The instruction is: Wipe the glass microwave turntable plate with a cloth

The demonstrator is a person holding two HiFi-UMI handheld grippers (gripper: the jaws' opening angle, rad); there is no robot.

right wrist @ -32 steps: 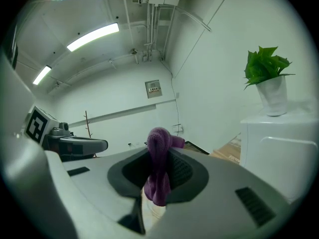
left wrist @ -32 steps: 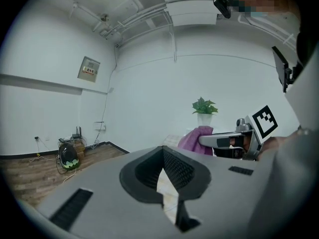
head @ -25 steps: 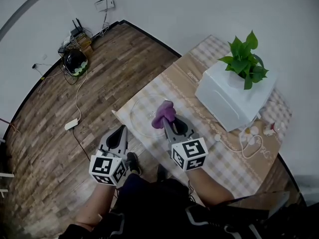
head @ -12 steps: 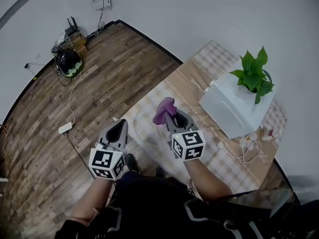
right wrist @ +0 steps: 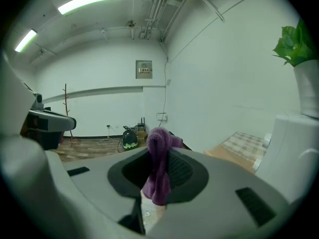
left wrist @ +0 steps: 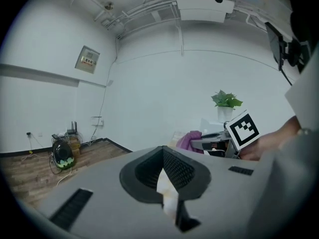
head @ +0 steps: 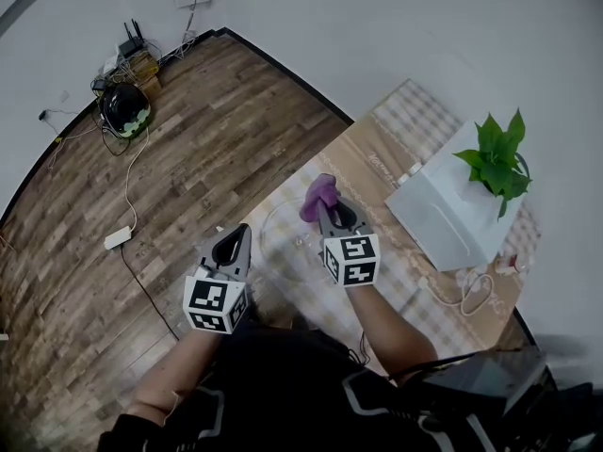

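Note:
The clear glass turntable plate (head: 283, 241) lies on the checked tablecloth near the table's front corner; only its faint round rim shows. My right gripper (head: 323, 205) is shut on a purple cloth (head: 318, 194) and hangs over the plate's far right edge. From the right gripper view the cloth (right wrist: 158, 168) droops out of the closed jaws of the right gripper (right wrist: 157, 151). My left gripper (head: 242, 229) is shut and holds nothing, just left of the plate's near edge. The left gripper view shows the left gripper (left wrist: 162, 149) with its jaws together, and the right gripper with the cloth (left wrist: 189, 139) is beyond it.
A white microwave (head: 438, 219) stands on the table (head: 396, 125) at the right, with a potted plant (head: 497, 163) on top. White cables (head: 466, 295) lie beside it. On the wooden floor are a power strip (head: 118, 238), a black object (head: 121, 109) and a router against the wall.
The head camera has swung, shifting the table right in view. My left gripper has come closer to the plate's near edge. The right gripper still holds the cloth over the plate.

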